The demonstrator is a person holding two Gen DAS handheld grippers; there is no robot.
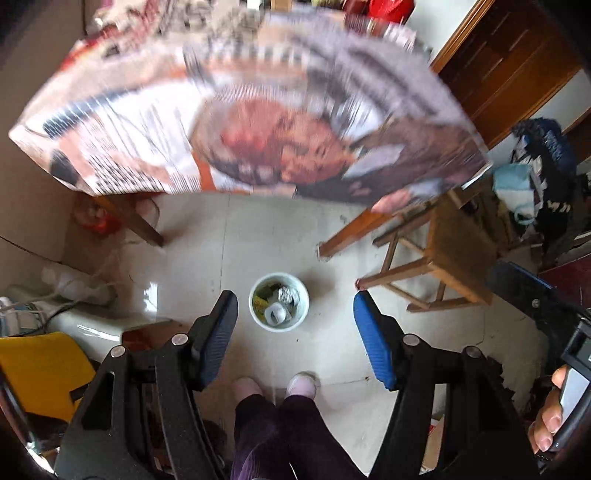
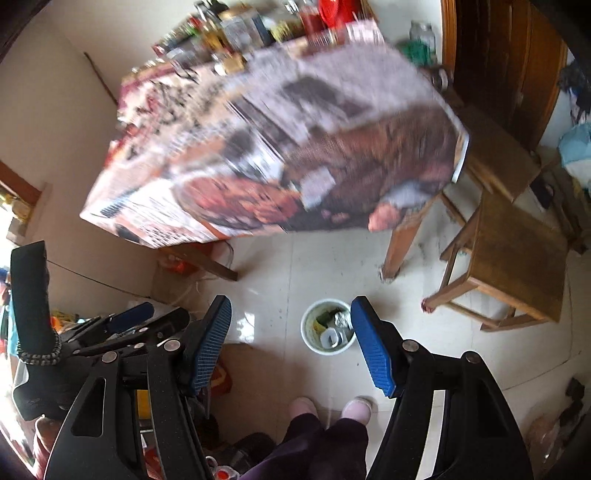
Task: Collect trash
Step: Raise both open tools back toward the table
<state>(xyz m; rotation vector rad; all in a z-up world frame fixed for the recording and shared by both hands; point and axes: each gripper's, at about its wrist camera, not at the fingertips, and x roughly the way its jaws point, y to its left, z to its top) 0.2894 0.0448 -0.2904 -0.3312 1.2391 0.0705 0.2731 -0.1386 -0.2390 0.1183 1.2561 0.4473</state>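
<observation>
A small white round bin [image 1: 279,307] stands on the tiled floor far below both grippers. It holds crumpled foil [image 1: 288,295], a white cup-like piece and green and yellow wrappers. My left gripper [image 1: 293,297] hangs high above it, open, with nothing between its blue pads. My right gripper [image 2: 291,300] is also open and empty, and the bin [image 2: 328,328] shows just inside its right finger. Each view catches the other gripper at its edge: the right one's fingers [image 1: 517,275] and the left one's fingers [image 2: 129,317].
A table covered with a printed paper sheet [image 1: 240,122] fills the upper part of both views, blurred, with bottles and jars at its back [image 2: 229,29]. A wooden stool [image 2: 517,254] stands right of the bin. A person's feet [image 1: 277,384] are near it. Clutter and a yellow object [image 1: 40,369] lie at left.
</observation>
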